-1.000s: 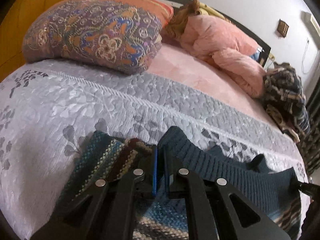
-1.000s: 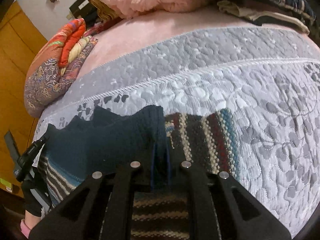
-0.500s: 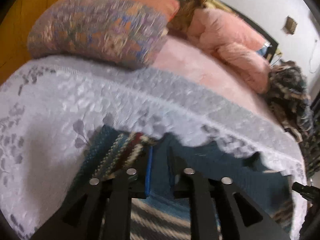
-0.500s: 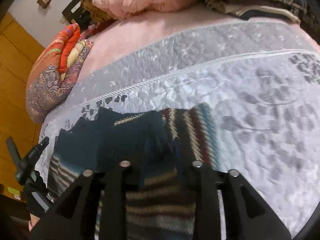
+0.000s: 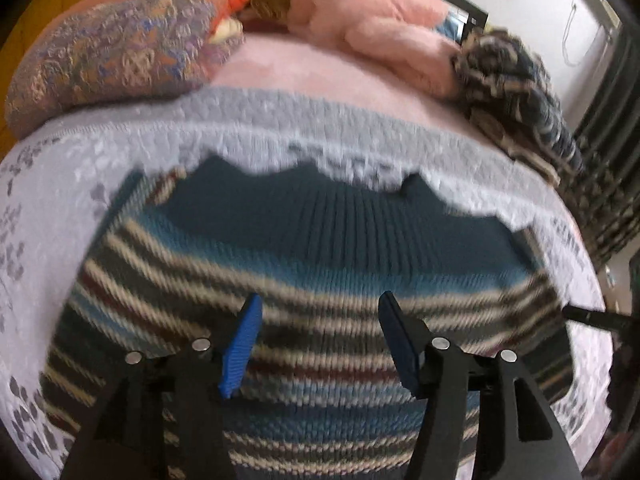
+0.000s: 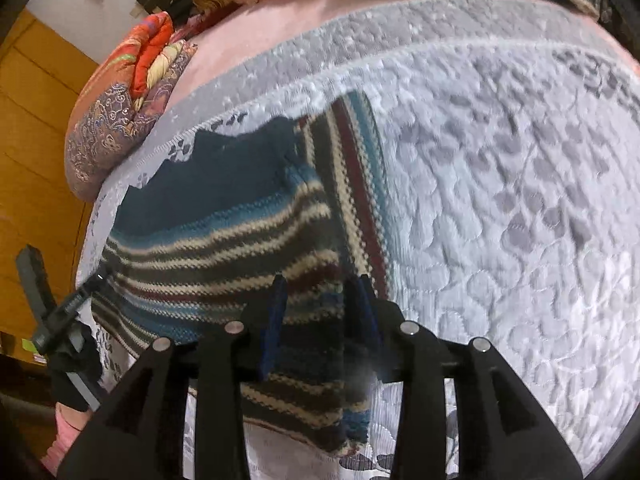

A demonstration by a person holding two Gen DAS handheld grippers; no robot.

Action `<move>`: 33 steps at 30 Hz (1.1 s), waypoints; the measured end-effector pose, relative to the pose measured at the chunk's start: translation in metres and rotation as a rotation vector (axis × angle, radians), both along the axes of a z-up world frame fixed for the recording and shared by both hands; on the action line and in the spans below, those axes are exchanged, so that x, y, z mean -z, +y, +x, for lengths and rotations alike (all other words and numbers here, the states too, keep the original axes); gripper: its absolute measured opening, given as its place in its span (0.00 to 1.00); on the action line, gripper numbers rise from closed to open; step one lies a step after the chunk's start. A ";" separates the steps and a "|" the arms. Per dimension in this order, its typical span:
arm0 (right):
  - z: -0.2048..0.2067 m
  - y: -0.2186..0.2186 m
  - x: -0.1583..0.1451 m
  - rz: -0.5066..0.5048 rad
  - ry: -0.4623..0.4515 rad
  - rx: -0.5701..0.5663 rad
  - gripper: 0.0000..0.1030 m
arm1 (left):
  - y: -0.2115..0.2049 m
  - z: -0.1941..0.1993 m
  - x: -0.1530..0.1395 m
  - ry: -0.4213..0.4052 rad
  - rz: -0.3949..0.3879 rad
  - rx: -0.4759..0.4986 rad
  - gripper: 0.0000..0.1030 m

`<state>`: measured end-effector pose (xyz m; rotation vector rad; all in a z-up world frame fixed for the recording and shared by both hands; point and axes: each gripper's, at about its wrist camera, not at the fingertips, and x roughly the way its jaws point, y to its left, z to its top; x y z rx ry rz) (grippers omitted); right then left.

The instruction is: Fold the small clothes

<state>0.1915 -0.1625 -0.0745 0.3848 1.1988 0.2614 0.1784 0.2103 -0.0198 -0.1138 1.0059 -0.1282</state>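
Note:
A striped knit sweater [image 5: 304, 280] with a dark teal ribbed band lies folded on the grey quilted bedspread [image 5: 60, 208]. My left gripper [image 5: 320, 324] hovers over its striped part, jaws wide open, nothing between the blue pads [image 5: 242, 344]. In the right wrist view the same sweater [image 6: 224, 232] lies flat, one striped panel running along its right side. My right gripper [image 6: 318, 312] stands open above the sweater's near right part, not pinching the cloth. The left gripper's black tip [image 6: 68, 308] shows at the sweater's left edge.
A patterned purple and orange pillow [image 5: 120, 52] lies at the back left, a pink blanket [image 5: 380, 28] and a dark checked heap of clothes [image 5: 516, 92] at the back right. Bare quilt [image 6: 520, 200] spreads to the sweater's right. A wooden wall [image 6: 28, 140] stands at the left.
Both grippers were shut on the sweater's teal edge; they let go, opened and drew back over the striped part. The folded-over sweater now lies flat on the quilt.

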 end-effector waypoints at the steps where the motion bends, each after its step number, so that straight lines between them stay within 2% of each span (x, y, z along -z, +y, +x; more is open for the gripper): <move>1: 0.000 0.001 0.003 0.001 0.001 0.001 0.36 | -0.001 -0.003 0.004 0.005 0.007 0.000 0.59; 5: -0.001 0.008 0.006 -0.019 -0.013 -0.023 0.36 | -0.005 -0.009 0.015 -0.012 0.054 0.017 0.63; 8: -0.001 0.015 0.006 -0.053 -0.031 -0.041 0.14 | -0.008 -0.012 0.019 -0.026 0.073 0.031 0.67; 11: -0.003 0.016 -0.004 -0.036 -0.064 -0.041 0.10 | -0.008 -0.014 0.019 -0.032 0.073 0.033 0.67; 14: -0.009 0.011 -0.024 0.031 -0.103 -0.033 0.10 | -0.003 -0.015 0.016 -0.025 0.034 0.026 0.66; 17: -0.010 0.008 -0.028 0.018 -0.097 -0.021 0.10 | 0.000 -0.015 0.018 -0.023 0.021 0.029 0.66; 26: -0.006 -0.005 0.011 0.004 -0.012 0.028 0.10 | -0.001 -0.019 0.020 -0.038 0.034 0.040 0.66; 30: -0.006 -0.002 0.024 -0.018 -0.007 0.028 0.10 | -0.002 -0.022 0.020 -0.048 0.039 0.042 0.66; 33: -0.006 0.000 0.022 -0.034 -0.019 0.020 0.11 | -0.002 -0.023 0.020 -0.055 0.039 0.042 0.66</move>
